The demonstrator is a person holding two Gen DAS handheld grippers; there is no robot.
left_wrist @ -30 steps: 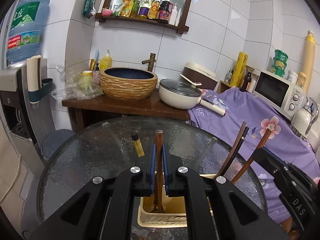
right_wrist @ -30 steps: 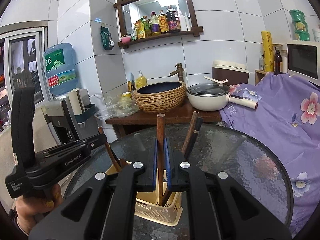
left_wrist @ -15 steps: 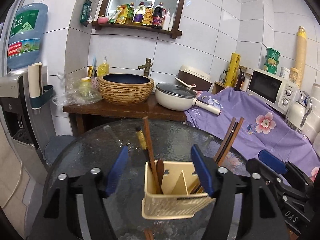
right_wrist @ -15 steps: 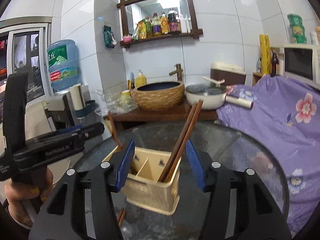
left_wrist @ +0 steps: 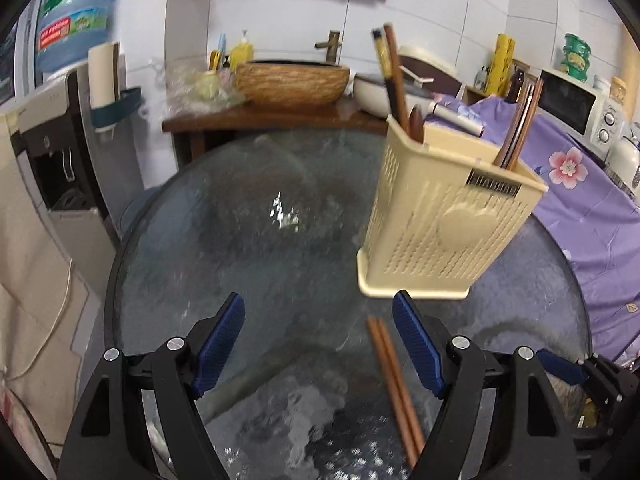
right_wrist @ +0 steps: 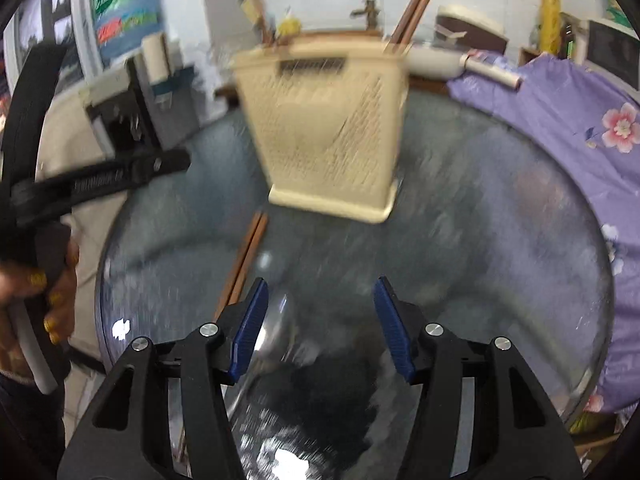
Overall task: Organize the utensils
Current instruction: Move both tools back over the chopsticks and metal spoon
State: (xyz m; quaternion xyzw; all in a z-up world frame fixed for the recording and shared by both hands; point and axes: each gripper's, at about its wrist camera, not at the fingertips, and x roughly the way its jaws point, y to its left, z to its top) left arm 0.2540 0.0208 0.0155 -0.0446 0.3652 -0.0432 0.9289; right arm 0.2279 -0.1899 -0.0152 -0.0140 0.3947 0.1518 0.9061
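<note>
On the glass table [left_wrist: 248, 216], just in front of the cream utensil holder [left_wrist: 448, 216], a pair of brown chopsticks [left_wrist: 394, 380] lies flat, side by side and touching. The holder stands upright; utensils already lean in its two end compartments. The left hand-held gripper [left_wrist: 320, 344] has just been opening: its jaws stand wide and empty, and the pair runs under the right-hand pad. The right hand-held gripper [right_wrist: 320, 320] has also just parted, to a moderate gap with nothing between; its view is blurred.

Assessment: the step in hand is collecting the loose pair. Recommended: centre the left jaws across both sticks near mid-length, close on both together, and lift clear before tilting towards a compartment. Risk: sticks sliding on smooth glass, or one escaping.
</note>
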